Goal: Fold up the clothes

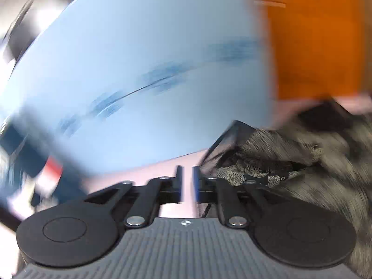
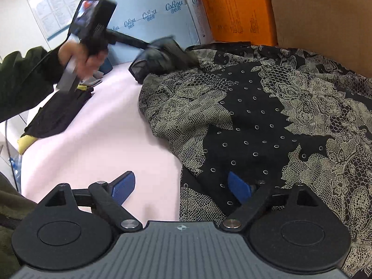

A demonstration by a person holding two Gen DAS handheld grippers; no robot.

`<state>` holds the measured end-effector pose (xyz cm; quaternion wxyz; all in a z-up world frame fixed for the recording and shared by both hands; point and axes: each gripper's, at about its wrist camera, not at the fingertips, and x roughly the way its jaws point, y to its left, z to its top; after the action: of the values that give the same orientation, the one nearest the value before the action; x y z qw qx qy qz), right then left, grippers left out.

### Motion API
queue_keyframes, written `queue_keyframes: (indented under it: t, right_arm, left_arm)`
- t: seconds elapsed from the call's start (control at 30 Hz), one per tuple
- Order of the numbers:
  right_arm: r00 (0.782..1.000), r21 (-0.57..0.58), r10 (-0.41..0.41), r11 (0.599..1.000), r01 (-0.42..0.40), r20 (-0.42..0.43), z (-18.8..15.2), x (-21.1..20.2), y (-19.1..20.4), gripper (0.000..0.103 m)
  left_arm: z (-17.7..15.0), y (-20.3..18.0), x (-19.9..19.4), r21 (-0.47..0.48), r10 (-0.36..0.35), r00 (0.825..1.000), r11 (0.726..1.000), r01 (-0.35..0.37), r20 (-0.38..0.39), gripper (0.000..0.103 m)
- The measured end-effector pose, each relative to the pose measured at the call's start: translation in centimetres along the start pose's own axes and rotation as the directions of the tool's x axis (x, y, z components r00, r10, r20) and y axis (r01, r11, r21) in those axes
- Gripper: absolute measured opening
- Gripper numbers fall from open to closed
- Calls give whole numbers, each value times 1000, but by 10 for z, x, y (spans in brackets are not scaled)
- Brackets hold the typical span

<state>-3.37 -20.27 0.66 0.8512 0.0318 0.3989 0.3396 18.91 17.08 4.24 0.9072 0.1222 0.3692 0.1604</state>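
A black garment with a beige lace print (image 2: pixel 255 116) lies rumpled on the pink table (image 2: pixel 104 139). My right gripper (image 2: pixel 181 186) is open wide at its near left edge, with the right blue pad (image 2: pixel 239 186) over the cloth and the left pad (image 2: pixel 123 186) over bare table. The left gripper (image 2: pixel 160 48), held by a hand (image 2: pixel 81 55), is blurred at the garment's far left corner beside a dark sheer flap. In the left wrist view its fingers (image 1: pixel 187 176) stand a narrow gap apart with pink table showing between them, and the garment (image 1: pixel 313 151) lies just to their right.
A pile of dark folded clothes with a yellow edge (image 2: pixel 58 114) sits at the table's left. A blue printed board (image 2: pixel 151 16), an orange box (image 2: pixel 237 11) and a cardboard box (image 2: pixel 325 11) stand behind the garment. A green sleeve (image 2: pixel 23 81) reaches in from the left.
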Motion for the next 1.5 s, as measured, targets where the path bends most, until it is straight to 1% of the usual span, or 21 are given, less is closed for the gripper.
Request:
queue_keyframes:
  t: [0.1, 0.23, 0.33, 0.53, 0.6, 0.63, 0.73, 0.8, 0.87, 0.93, 1.0, 1.03, 1.07, 1.1, 1.13, 1.23, 1.3, 1.33, 1.37, 1.43, 1.5]
  right_arm:
    - [1000, -18, -7, 1000, 6, -9, 1, 0, 3, 91]
    - [999, -50, -47, 998, 47, 4, 5, -2, 11, 91]
    - [996, -173, -81, 981, 84, 21, 15, -4, 26, 91]
    - [989, -492, -146, 862, 124, -7, 37, 29, 49, 87]
    - [986, -557, -159, 824, 102, -56, 44, 48, 49, 49]
    - [985, -559, -153, 825, 81, -83, 49, 56, 45, 10]
    - [998, -378, -29, 926, 5, -58, 85, 55, 20, 5]
    - [994, -44, -36, 998, 40, 103, 112, 40, -25, 5]
    - [952, 325, -211, 937, 132, 223, 124, 24, -80, 7]
    - [914, 463, -333, 864, 197, 233, 126, 8, -110, 7]
    - [923, 351, -303, 913, 209, 237, 129, -2, -107, 13]
    - [942, 229, -235, 957, 180, 239, 129, -5, -93, 28]
    - [961, 91, -154, 986, 137, 228, 127, -5, -74, 54]
    - [976, -56, -82, 994, 95, 200, 121, -3, -51, 64]
    - [987, -207, -31, 976, 64, 161, 113, 3, -27, 73]
    - [997, -558, -1, 829, 42, 74, 82, 33, 29, 72]
    - [998, -700, -29, 711, 56, 51, 65, 56, 54, 72]
    - [998, -713, -53, 697, 70, 45, 64, 66, 56, 67]
    - [997, -713, -73, 697, 77, 36, 65, 74, 56, 42]
    - [998, -597, -70, 800, 55, -3, 80, 84, 40, 3]
    - [999, -360, 1, 933, 16, 46, 108, 75, 11, 3]
  left_arm:
    - [-13, 18, -15, -19, 28, 999, 999, -28, 23, 74]
    - [-55, 21, -43, 32, 1, 1000, 999, -2, 12, 76]
    - [-92, 13, -66, 65, -118, 993, 991, 119, -14, 76]
    - [-144, -33, -99, 107, -193, 979, 974, 199, -61, 76]
    - [-149, -43, -107, 110, -207, 977, 971, 212, -55, 76]
    - [-149, -45, -110, 114, -213, 976, 969, 217, -49, 76]
    - [-149, -52, -118, 126, -224, 974, 966, 226, -31, 76]
    - [-146, -52, -118, 128, -221, 975, 966, 222, -24, 77]
    - [-143, -52, -114, 124, -222, 975, 967, 224, -30, 77]
    - [-142, -53, -114, 127, -240, 970, 962, 242, -30, 77]
    - [-142, -54, -113, 129, -255, 966, 958, 257, -32, 78]
    - [-143, -55, -111, 128, -256, 966, 958, 258, -36, 78]
    - [-145, -56, -110, 127, -257, 966, 957, 260, -40, 78]
    - [-146, -57, -108, 126, -258, 965, 957, 262, -43, 78]
    - [-147, -58, -106, 120, -249, 967, 960, 254, -50, 78]
    - [-147, -55, -104, 94, -220, 973, 970, 225, -62, 80]
    - [-148, -49, -106, 84, -206, 977, 974, 210, -56, 81]
    - [-149, -47, -107, 79, -198, 979, 976, 202, -52, 81]
    - [-149, -44, -108, 73, -193, 980, 978, 196, -51, 81]
    - [-150, -38, -109, 53, -188, 981, 980, 191, -52, 81]
    - [-149, -37, -108, 31, -192, 980, 981, 194, -56, 81]
